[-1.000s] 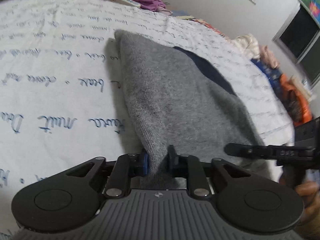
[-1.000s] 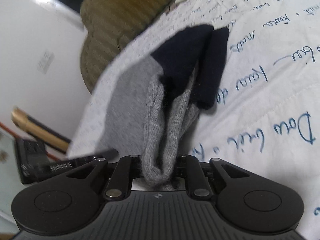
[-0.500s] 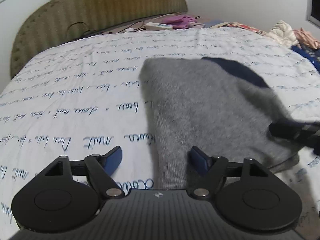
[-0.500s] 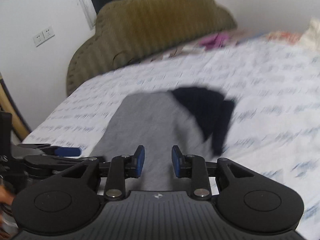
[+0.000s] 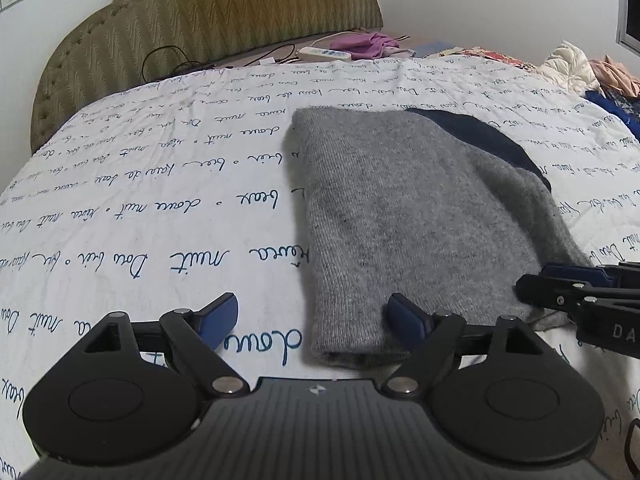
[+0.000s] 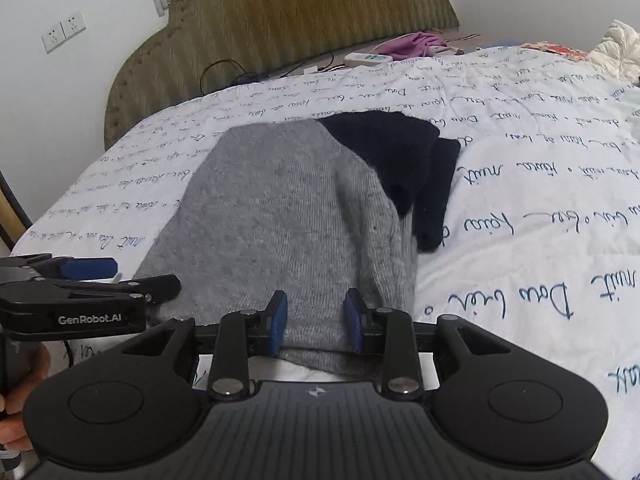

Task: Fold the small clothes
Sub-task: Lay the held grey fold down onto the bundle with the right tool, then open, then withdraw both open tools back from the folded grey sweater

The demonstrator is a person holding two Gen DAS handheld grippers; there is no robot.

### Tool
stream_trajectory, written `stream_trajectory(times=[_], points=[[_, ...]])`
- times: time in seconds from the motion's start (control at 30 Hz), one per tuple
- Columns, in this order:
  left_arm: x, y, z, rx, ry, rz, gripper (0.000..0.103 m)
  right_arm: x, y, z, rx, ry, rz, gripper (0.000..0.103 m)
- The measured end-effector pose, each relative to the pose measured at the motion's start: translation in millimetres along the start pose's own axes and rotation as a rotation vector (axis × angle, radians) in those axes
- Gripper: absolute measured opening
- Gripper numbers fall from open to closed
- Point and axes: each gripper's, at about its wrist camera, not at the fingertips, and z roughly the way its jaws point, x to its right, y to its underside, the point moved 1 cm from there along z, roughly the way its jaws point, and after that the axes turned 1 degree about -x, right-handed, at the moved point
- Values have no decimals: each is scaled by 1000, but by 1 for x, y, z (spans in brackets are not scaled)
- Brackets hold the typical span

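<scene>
Left gripper (image 5: pixel 314 318): jaws wide, nothing held; they have just been opening further. The near left corner of the grey garment (image 5: pixel 400 216) lies below and between the pads, not pressed. Right pad hangs over the knit, left pad over the bedsheet (image 5: pixel 160 208).

Garment: folded grey knit w/ dark navy sleeve (image 6: pixel 416 176) sticking out at its far right side. Lies flat on the bed, centre of both views, near edge just in front of both grippers.

Right gripper (image 6: pixel 316 322): jaws narrow but apart, approx. a third open; no grip. Near hem lies under the gap; no pad contact evident.

Risks (judgement):
- Sleeve not tucked; if next fold goes ahead as is, it will prob. hang out and spoil the shape.
- Right side of the knit shows a raised ridge; pressing or folding over it would lock in a crease.
- Soft knit on soft bedding: a pinch at the hem may take only the top layer, or snag the sheet w/ it, and the fold opens on lift.
- Grippers sit close together at the near edge; jaws could clash.

Surroundings: headboard (image 5: pixel 224 28) at far end; power strip (image 5: pixel 324 54) w/ cables and purple cloth (image 5: pixel 368 44) beside it; clothes pile (image 5: pixel 580 68) far right. All well apart from the garment; nothing obstructs.
</scene>
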Motion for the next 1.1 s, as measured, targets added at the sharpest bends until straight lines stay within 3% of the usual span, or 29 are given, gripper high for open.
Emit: stream_trajectory(times=[0.23,0.3,0.37,0.4,0.77,0.93,1.1], points=[[-1,4,-5,0,1,-7,88,-5,1,0,6,24,2,32],[-1,5,-6,-1,0,-9,88,-6,3,-1,7,23,5,36],[-1,6,-8,-2,1,-11,88,-6,4,-2,7,9,10,51],[-1,6,-8,-3,1,-12,89,-8,5,-3,8,3,8,53],[-1,15,-17,-16,2,-26,90,-22,14,-14,25,41,-48,60],[-1,19,-21,-25,0,-27,91,-26,18,-21,33,53,-51,72],[-2,24,-25,-32,-11,-33,91,-30,25,-22,23,81,-54,78]])
